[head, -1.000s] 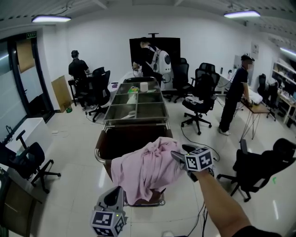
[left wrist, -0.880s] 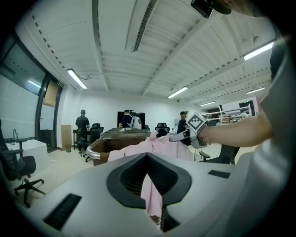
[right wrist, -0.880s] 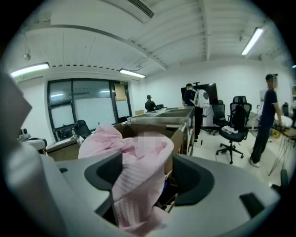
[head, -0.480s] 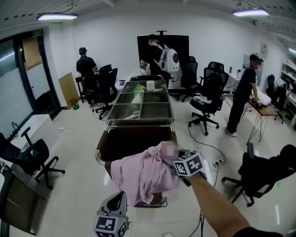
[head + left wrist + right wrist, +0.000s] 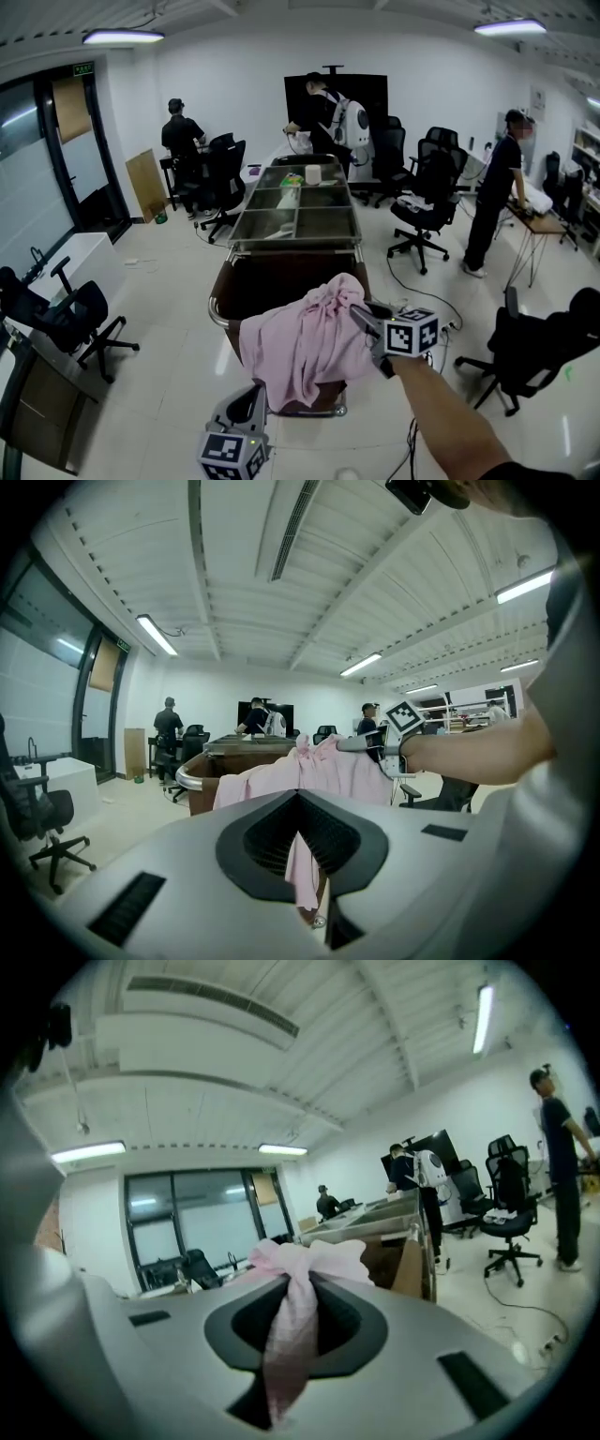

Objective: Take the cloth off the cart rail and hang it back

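Observation:
A pink cloth (image 5: 305,342) lies draped over the near rail (image 5: 219,307) of a brown cart, one end hanging down toward the floor. My right gripper (image 5: 359,317) is at the cloth's top right. Its jaws are closing, and a bunched fold of the cloth (image 5: 292,1283) is pinched between them. My left gripper (image 5: 251,398) hangs lower, in front of the cart and apart from the cloth. Its jaws stand almost together with only a thin slit. Through that slit the cloth's hanging end (image 5: 302,864) shows, further off.
The cart carries steel trays (image 5: 292,214) with a few items at its far end. Office chairs stand at the left (image 5: 70,319) and right (image 5: 530,347). A cable (image 5: 417,286) runs on the floor to the right. Three people stand at the back and right.
My right gripper has gone from open beside the cloth's top to closed on a bunched fold there. The left gripper has stayed low in front of the cart.

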A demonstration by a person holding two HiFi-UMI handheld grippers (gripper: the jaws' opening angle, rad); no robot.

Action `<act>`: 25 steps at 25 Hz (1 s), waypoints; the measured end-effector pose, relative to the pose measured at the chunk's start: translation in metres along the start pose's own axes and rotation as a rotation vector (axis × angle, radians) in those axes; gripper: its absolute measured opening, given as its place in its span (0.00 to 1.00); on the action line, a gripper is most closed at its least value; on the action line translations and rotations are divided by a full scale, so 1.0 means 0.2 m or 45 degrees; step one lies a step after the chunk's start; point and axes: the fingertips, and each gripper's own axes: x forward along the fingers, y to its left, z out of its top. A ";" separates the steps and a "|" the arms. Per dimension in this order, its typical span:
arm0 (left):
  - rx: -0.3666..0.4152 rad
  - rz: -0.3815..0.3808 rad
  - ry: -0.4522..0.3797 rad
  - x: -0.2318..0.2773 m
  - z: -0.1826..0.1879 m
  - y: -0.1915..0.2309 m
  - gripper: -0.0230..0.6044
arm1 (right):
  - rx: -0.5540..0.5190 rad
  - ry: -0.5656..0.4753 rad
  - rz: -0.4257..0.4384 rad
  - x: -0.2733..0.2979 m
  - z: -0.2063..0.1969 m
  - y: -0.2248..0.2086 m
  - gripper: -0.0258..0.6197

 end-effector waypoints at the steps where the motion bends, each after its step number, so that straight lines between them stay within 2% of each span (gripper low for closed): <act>1: 0.003 -0.003 -0.001 -0.01 0.00 0.01 0.04 | 0.014 -0.065 0.048 -0.04 0.05 0.06 0.14; 3: 0.015 -0.011 -0.005 -0.04 0.00 0.02 0.04 | -0.002 -0.173 0.134 -0.12 0.16 0.20 0.13; 7: 0.031 -0.021 -0.020 -0.10 -0.01 0.04 0.04 | -0.048 -0.289 0.249 -0.29 0.33 0.48 0.12; 10: 0.030 -0.031 -0.038 -0.15 0.01 0.05 0.04 | 0.012 -0.392 0.329 -0.44 0.46 0.65 0.12; 14: 0.050 -0.038 -0.068 -0.25 0.04 0.08 0.04 | 0.058 -0.383 0.400 -0.57 0.47 0.84 0.12; 21: 0.036 -0.073 -0.083 -0.37 0.03 0.12 0.04 | 0.056 -0.422 0.402 -0.81 0.32 1.12 0.12; 25: 0.038 -0.112 -0.080 -0.45 0.05 0.13 0.04 | 0.067 -0.427 0.331 -0.97 0.27 1.21 0.12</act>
